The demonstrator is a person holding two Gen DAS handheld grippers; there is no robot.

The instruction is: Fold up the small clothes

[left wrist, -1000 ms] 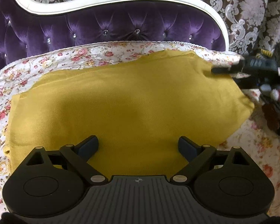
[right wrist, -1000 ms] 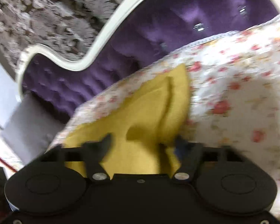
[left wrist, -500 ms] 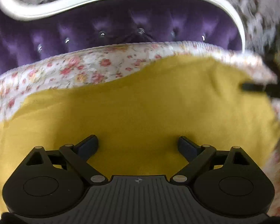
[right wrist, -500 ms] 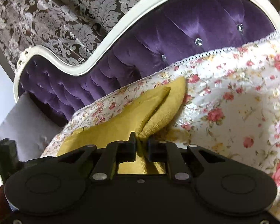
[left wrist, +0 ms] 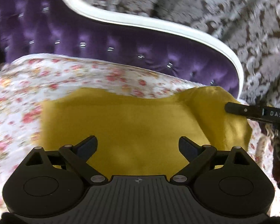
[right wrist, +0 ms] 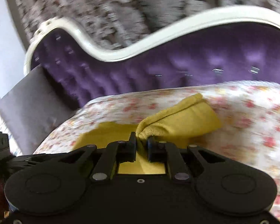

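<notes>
A mustard-yellow garment (left wrist: 132, 127) lies spread on the floral bedsheet (left wrist: 46, 78). My left gripper (left wrist: 138, 145) hovers open over its near part, with nothing pinched between the fingers. My right gripper (right wrist: 141, 145) is shut on a bunched edge of the yellow garment (right wrist: 179, 119), which rises in a fold beyond the jaws. In the left wrist view the right gripper (left wrist: 231, 108) comes in from the right and lifts the garment's right side into a raised fold.
A purple tufted headboard (left wrist: 121, 43) with a white curved frame (left wrist: 158, 28) stands behind the bed, against damask wallpaper (left wrist: 233, 9). A grey panel (right wrist: 28, 100) sits at the left in the right wrist view. The floral bedsheet (right wrist: 252, 121) stretches right.
The right gripper closed on the garment's edge and lifted it into a fold. The left gripper stayed open and swung, so the headboard now tilts in its view.
</notes>
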